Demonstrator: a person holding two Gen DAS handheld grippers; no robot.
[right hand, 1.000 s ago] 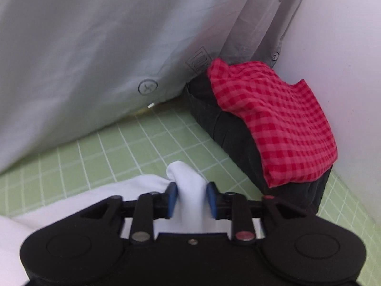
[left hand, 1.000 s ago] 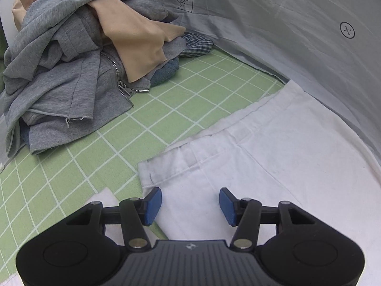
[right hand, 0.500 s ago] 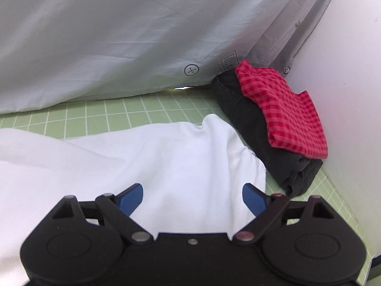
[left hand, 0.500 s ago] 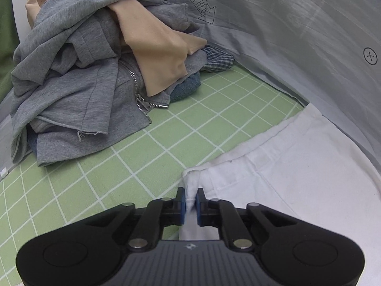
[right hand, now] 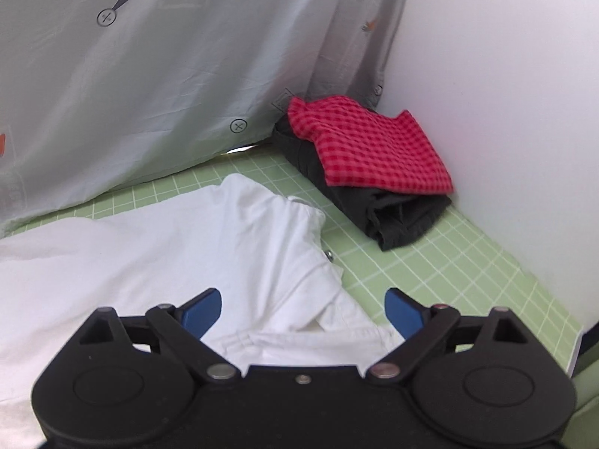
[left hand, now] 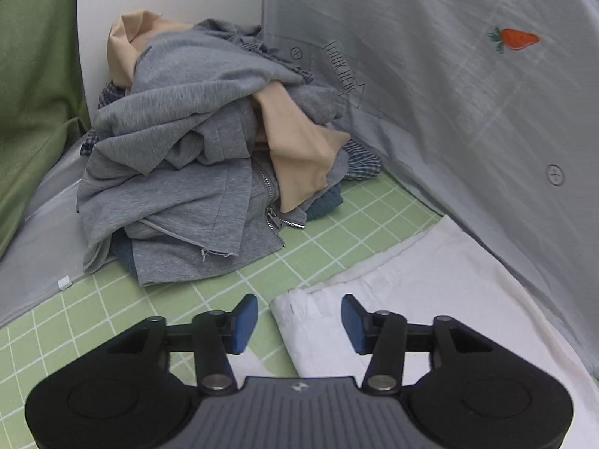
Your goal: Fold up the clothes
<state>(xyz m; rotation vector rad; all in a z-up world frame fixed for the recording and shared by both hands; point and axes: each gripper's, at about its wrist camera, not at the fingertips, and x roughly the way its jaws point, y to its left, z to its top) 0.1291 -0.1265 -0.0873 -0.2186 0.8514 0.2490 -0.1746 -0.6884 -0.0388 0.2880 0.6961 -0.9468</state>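
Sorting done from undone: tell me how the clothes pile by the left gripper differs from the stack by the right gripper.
The grey pile is crumpled and loose, many garments tangled; the red-checked stack is neatly folded, two pieces, red on dark. The pile is bulkier, the stack flatter. Both rest on the green grid mat.

The white trousers [left hand: 430,299] are matt, smooth cloth; the grey hoodie [left hand: 179,172] is soft fuzzy cloth with a shiny metal zip [left hand: 275,220]
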